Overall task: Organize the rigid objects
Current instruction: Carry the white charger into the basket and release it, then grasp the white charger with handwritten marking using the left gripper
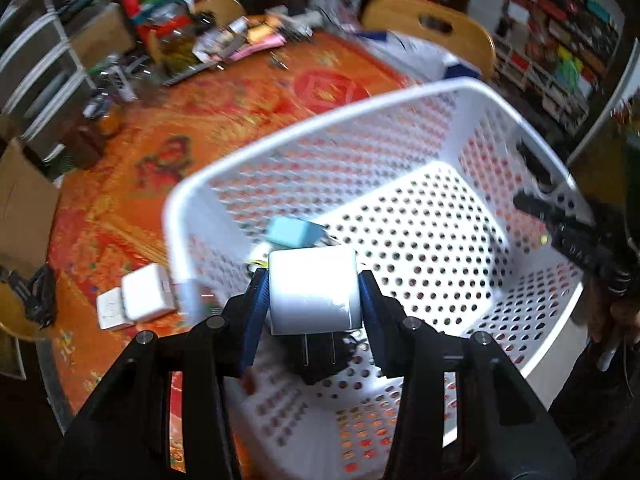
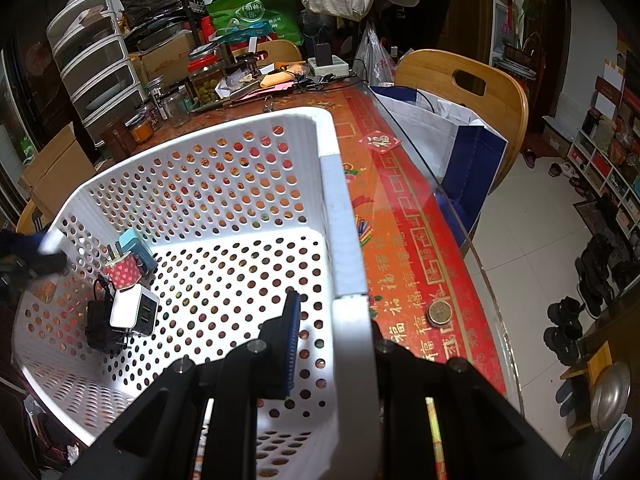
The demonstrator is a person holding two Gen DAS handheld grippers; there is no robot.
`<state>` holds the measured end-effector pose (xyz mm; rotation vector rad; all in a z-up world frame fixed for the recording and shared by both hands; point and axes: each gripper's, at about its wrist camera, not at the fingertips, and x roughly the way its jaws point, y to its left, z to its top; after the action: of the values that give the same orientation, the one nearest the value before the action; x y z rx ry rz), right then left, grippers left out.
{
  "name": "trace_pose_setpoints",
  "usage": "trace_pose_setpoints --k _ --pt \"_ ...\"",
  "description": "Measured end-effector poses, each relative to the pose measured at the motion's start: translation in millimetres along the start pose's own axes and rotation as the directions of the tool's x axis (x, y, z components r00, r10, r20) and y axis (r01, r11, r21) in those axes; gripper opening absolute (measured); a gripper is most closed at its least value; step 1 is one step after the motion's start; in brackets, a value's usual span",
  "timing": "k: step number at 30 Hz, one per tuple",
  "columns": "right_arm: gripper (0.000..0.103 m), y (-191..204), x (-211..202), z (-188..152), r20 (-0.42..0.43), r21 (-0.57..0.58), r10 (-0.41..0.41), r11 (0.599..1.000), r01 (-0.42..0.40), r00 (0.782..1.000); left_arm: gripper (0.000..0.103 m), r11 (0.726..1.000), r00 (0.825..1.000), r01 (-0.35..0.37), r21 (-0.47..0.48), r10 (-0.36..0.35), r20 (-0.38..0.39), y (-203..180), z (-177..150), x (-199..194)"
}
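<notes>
Tablecloth (image 2: pixel 404 216), red and orange with gold characters, covers the whole table under a glass sheet, and clutter of jars, bags and boxes crowds its far end. On it sits the white perforated basket (image 1: pixel 320 128), easily the biggest of the task's things, its holed walls letting the cloth colours through.

The right gripper (image 2: pixel 334 344) straddles the basket's near wall: one blue-padded finger (image 2: pixel 290 344) stands inside, the other is hidden behind the white rim, so the claw looks pinched on that wall. The left gripper (image 1: pixel 314 300) hangs above the basket's inside with its two blue pads pressed against the sides of a white charger cube (image 1: pixel 312 290), whose two metal prongs point back toward the camera.

Down in the basket's left corner lies a small huddle of adapters: a white charger with green ports (image 2: pixel 134 310) leaning against a black plug with cord (image 2: pixel 100 324), a red polka-dot plug (image 2: pixel 122 272) with its prongs up just behind them, and a pale blue plug (image 2: pixel 138 250) touching the dotted one. Outside the basket, beside its left wall on the cloth, rest two more white adapters (image 1: pixel 138 300), touching each other. A small round gold tin (image 2: pixel 440 314) sits alone on the cloth right of the basket
</notes>
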<state>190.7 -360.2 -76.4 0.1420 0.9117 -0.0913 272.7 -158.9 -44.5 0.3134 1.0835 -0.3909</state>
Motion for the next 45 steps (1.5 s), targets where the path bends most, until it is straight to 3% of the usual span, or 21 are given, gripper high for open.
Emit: trace_pose_setpoints --k 9,15,17,19,22,24,25,26,27,30,33,37,41,45 --pt "0.019 0.1 0.0 0.3 0.001 0.000 0.001 1.000 -0.001 1.000 0.042 0.996 0.989 -0.039 0.083 0.050 -0.138 -21.1 -0.8 44.3" --pt "0.019 0.2 -0.1 -0.2 0.001 -0.001 0.001 1.000 -0.001 1.000 0.043 0.995 0.988 -0.006 0.100 0.021 -0.151 -22.5 -9.0 51.7" --pt "0.019 0.3 -0.2 -0.1 0.001 -0.001 0.001 1.000 -0.001 1.000 0.065 0.995 0.993 -0.007 0.095 0.018 -0.117 -19.4 -8.5 42.6" --pt "0.019 0.2 -0.2 -0.1 0.002 0.000 0.001 1.000 -0.001 1.000 0.080 0.997 0.999 -0.011 0.083 0.014 -0.044 -11.7 -11.2 22.7" --pt "0.019 0.0 0.1 -0.4 0.002 -0.002 0.001 1.000 -0.001 1.000 0.082 0.999 0.996 -0.004 0.038 0.001 0.085 11.8 -22.0 -20.7" --pt "0.019 -0.1 0.2 -0.3 0.002 -0.001 0.001 1.000 -0.001 1.000 0.088 0.998 0.982 -0.045 -0.035 0.051 0.182 40.3 -31.1 -54.0" --pt "0.019 -0.1 0.5 -0.3 0.001 -0.001 0.001 1.000 -0.001 1.000 0.097 0.995 0.973 -0.064 -0.077 0.080 0.214 54.0 -33.7 -66.2" --pt "0.019 -0.1 0.8 -0.2 0.000 0.000 0.000 1.000 0.000 1.000 0.103 0.988 0.962 -0.084 -0.131 0.115 0.247 71.6 -39.1 -76.9" --pt "0.019 -0.1 0.8 -0.4 0.000 0.001 0.001 1.000 -0.001 1.000 0.103 0.973 0.949 -0.107 -0.207 0.162 0.272 97.1 -47.6 -85.7" --pt "0.019 -0.5 0.6 -0.5 0.002 -0.002 0.001 1.000 -0.001 1.000 0.103 0.926 0.955 -0.131 -0.355 0.214 0.207 158.5 -66.6 -72.4" --pt "0.019 -0.4 0.6 -0.7 0.001 -0.001 0.000 1.000 0.000 1.000 0.103 0.901 0.974 -0.130 -0.414 0.194 0.117 198.6 -85.4 -32.5" --pt "0.019 0.2 0.5 -0.5 -0.004 0.000 -0.004 1.000 0.004 1.000 0.103 0.894 0.984 -0.141 -0.425 0.174 0.040 218.3 -104.3 19.5" --pt "0.019 1.1 -0.4 -1.3 -0.011 -0.003 -0.007 1.000 0.007 1.000 0.102 0.849 0.978 -0.153 -0.505 0.204 0.046 239.7 -109.0 38.6" --pt "0.019 2.4 -0.3 -0.5 -0.014 -0.007 -0.013 1.000 0.013 1.000 0.102 0.831 0.982 -0.163 -0.532 0.191 -0.002 260.7 -114.3 63.0"
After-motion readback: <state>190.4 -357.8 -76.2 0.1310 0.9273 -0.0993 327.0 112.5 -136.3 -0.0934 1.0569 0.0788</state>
